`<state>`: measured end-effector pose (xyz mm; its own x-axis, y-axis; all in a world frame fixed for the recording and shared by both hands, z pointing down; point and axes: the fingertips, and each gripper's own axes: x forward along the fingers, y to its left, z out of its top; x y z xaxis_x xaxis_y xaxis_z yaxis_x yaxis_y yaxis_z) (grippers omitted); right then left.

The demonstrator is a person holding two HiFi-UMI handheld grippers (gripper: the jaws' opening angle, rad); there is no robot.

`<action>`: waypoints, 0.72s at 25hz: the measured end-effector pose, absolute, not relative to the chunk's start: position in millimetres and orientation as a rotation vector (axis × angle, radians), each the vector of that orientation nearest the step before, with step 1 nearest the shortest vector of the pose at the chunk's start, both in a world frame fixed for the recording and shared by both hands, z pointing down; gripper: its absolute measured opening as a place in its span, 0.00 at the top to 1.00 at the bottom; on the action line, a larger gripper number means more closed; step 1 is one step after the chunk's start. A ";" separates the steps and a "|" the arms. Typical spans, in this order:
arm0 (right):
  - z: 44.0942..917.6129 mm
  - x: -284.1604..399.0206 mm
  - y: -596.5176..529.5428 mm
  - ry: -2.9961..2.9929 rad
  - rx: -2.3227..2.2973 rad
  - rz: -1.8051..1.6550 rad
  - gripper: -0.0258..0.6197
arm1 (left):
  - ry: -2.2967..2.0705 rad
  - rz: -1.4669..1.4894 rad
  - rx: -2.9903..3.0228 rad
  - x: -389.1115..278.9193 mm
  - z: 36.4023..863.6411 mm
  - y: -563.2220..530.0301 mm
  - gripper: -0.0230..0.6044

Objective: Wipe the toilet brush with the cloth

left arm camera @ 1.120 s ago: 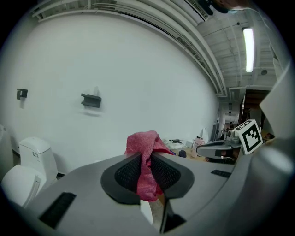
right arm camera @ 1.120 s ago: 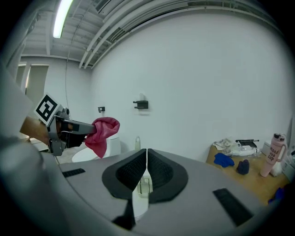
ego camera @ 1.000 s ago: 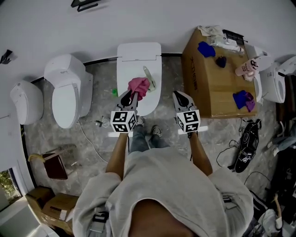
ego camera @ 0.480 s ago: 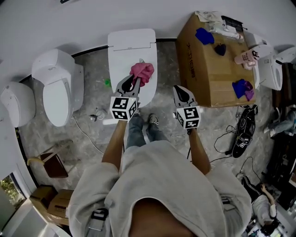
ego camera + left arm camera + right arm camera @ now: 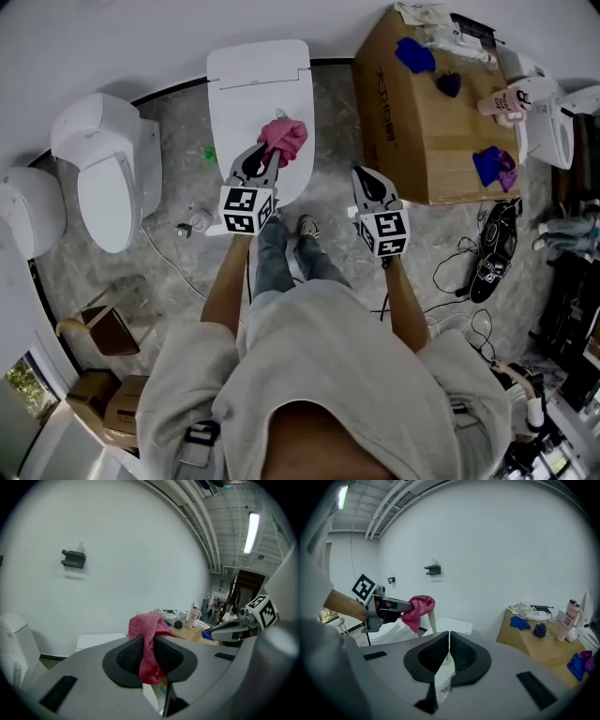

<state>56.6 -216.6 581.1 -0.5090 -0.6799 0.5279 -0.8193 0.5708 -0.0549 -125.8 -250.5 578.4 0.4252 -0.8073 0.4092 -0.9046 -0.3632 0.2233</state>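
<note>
The left hand-held gripper (image 5: 266, 159) was clamped on a crumpled pink cloth (image 5: 284, 139) above the closed white toilet lid (image 5: 248, 94). A cream toilet brush handle (image 5: 432, 620) showed just beneath the cloth, over that lid. The right hand-held gripper (image 5: 449, 644), jaws together and empty, would likely need to steady the handle.

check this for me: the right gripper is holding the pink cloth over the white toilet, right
Not quite. The left gripper is holding the pink cloth over the white toilet. The left gripper view shows its jaws clamped on the cloth, while the right gripper has its jaws together with no cloth in them.
</note>
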 end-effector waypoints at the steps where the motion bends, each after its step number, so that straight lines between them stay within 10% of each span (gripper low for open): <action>1: 583.4 58.7 -216.6 -2.345 1.205 0.419 0.91 | -1.448 0.328 2.268 -125.6 582.3 -250.8 0.85; 18: 614.2 78.5 -207.8 -2.266 1.241 0.498 0.91 | -1.333 0.438 2.173 -112.7 660.5 -240.2 0.85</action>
